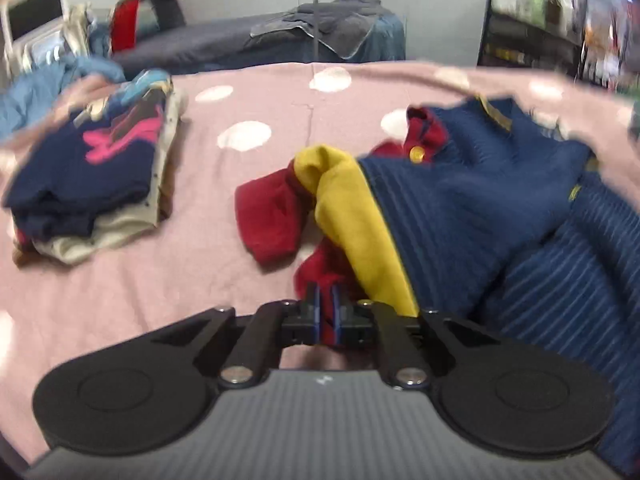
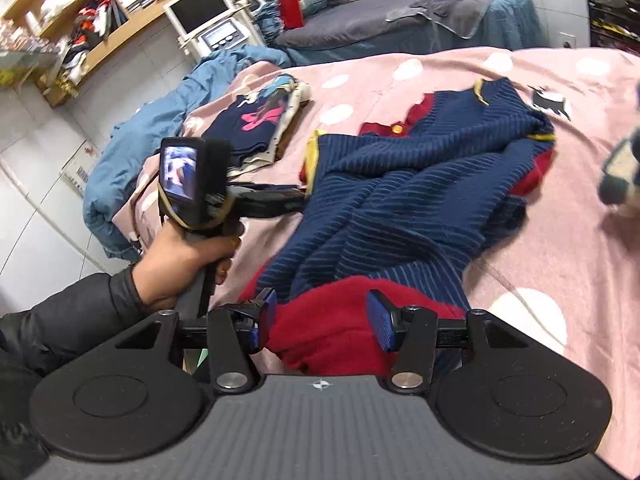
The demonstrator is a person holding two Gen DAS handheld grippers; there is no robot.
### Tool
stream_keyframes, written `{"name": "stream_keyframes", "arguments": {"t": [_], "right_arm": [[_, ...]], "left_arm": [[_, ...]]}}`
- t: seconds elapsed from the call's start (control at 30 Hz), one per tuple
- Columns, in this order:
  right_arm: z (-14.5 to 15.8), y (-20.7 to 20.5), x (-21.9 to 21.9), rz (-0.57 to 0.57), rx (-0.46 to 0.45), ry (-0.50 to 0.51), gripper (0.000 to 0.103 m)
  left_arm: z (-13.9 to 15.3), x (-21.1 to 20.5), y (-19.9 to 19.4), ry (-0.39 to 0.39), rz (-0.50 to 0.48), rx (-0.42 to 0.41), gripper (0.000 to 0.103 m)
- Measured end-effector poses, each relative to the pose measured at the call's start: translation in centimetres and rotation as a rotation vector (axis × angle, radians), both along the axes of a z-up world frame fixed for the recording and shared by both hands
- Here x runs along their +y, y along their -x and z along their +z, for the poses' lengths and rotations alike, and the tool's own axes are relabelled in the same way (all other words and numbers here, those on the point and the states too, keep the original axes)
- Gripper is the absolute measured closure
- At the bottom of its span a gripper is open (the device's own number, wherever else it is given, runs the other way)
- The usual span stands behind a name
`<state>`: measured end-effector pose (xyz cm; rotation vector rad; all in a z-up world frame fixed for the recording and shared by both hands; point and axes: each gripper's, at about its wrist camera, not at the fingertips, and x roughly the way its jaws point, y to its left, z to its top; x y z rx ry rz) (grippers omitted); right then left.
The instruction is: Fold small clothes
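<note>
Wooden shelves [image 2: 80,20] and a monitor [image 2: 200,10] far left; pink dotted blanket [image 2: 540,240] across. Folded stack [image 1: 92,176] left, navy sweater [image 2: 400,184] sprawled centre. Left gripper [image 1: 327,312] pinched on red fabric, probably its sleeve; right gripper [image 2: 322,320] spread wide over the red hem.

Even indoor light, soft shadows, left view motion-blurred, fisheye bending at edges

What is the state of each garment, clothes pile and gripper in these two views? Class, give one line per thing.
Left gripper: jaws shut on the sweater's red edge.
Right gripper: jaws open, red fabric between them.
Navy sweater: unfolded, crumpled on the pink blanket.
Clothes pile: folded, stacked.
Blue quilt: bunched at the bed's edge.
</note>
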<state>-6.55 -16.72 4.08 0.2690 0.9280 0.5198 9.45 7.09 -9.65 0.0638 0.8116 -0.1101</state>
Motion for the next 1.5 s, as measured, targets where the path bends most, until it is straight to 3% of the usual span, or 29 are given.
{"name": "stream_keyframes", "arguments": {"t": [0.07, 0.13, 0.2, 0.23, 0.27, 0.3, 0.37, 0.43, 0.47, 0.53, 0.6, 0.67, 0.7, 0.83, 0.87, 0.93, 1.03, 1.13, 1.27, 1.33, 1.4, 1.43, 1.5], "right_arm": [[-1.0, -0.2, -0.1, -0.021, 0.007, -0.008, 0.02], [-2.0, -1.5, 0.2, -0.027, 0.01, -0.018, 0.021], [-1.9, -1.6, 0.2, -0.023, 0.01, -0.022, 0.021], [-1.9, -1.6, 0.0, -0.019, 0.007, -0.025, 0.021], [-1.8, -1.5, 0.1, -0.016, 0.004, -0.027, 0.021], [-1.7, -1.4, 0.1, -0.014, 0.004, -0.029, 0.021], [-2.0, -1.4, 0.1, -0.014, 0.016, -0.039, 0.021], [-2.2, -1.4, 0.2, -0.017, 0.027, -0.034, 0.02], [-2.3, -1.4, 0.2, -0.016, 0.029, -0.032, 0.02], [-2.3, -1.3, 0.1, -0.014, 0.032, -0.036, 0.02], [-2.4, -1.4, 0.1, -0.018, 0.037, -0.032, 0.02], [-2.3, -1.5, 0.2, -0.022, 0.035, -0.027, 0.02], [-2.2, -1.5, 0.1, -0.023, 0.028, -0.024, 0.02], [-2.0, -1.2, -0.3, -0.04, 0.018, -0.023, 0.02], [-2.1, -1.2, -0.5, -0.047, 0.021, -0.028, 0.02], [-2.2, -1.3, -0.8, -0.053, 0.024, -0.037, 0.02], [-2.3, -1.4, -0.9, -0.049, 0.017, -0.051, 0.02], [-2.4, -1.5, -0.8, -0.05, 0.008, -0.062, 0.021], [-2.0, -1.2, -1.4, -0.087, -0.014, -0.061, 0.021], [-1.8, -1.0, -1.9, -0.115, -0.032, -0.032, 0.021], [-1.6, -0.6, -2.6, -0.165, -0.055, 0.019, 0.019], [-1.7, -0.4, -3.0, -0.182, -0.058, 0.031, 0.016], [-2.0, -0.2, -3.9, -0.211, -0.047, 0.027, 0.016]], "left_arm": [[1.6, 0.4, 0.0, -0.034, 0.014, -0.048, 0.099], [3.3, 1.4, -0.6, -0.017, 0.012, -0.07, 0.103], [4.4, 2.9, -1.5, 0.109, -0.025, -0.036, 0.101], [4.5, 3.4, -2.0, 0.195, -0.084, 0.026, 0.098], [4.2, 3.6, -2.2, 0.262, -0.129, 0.08, 0.076], [3.8, 3.7, -2.1, 0.308, -0.155, 0.108, 0.036], [3.1, 3.3, -1.2, 0.282, -0.142, 0.057, 0.009], [2.3, 2.4, -1.0, 0.178, -0.144, 0.045, 0.01], [1.9, 2.2, -1.1, 0.167, -0.143, 0.06, 0.01], [0.9, 2.5, -1.4, 0.234, -0.15, 0.092, 0.019], [-0.5, 2.7, -1.7, 0.302, -0.152, 0.125, 0.054], [-1.5, 3.0, -2.2, 0.37, -0.121, 0.158, 0.069], [-1.3, 3.0, -2.0, 0.383, -0.116, 0.146, 0.085], [3.4, 2.9, -0.6, 0.318, -0.12, -0.017, 0.09], [5.2, 3.2, -0.5, 0.305, -0.114, -0.066, 0.099], [8.9, 3.8, -0.7, 0.285, -0.111, -0.151, 0.099], [13.8, 3.5, -2.7, 0.281, -0.154, -0.216, 0.099], [16.5, -0.2, -5.8, 0.295, -0.249, -0.226, 0.099], [18.6, -10.0, -9.1, 0.329, -0.445, -0.21, 0.098], [18.9, -14.5, -9.5, 0.357, -0.521, -0.228, 0.085], [18.1, -17.7, -9.8, 0.353, -0.523, -0.159, 0.009], [17.6, -18.6, -9.5, 0.323, -0.497, -0.15, 0.0], [15.8, -18.9, -8.5, 0.256, -0.497, -0.158, 0.001]]}}
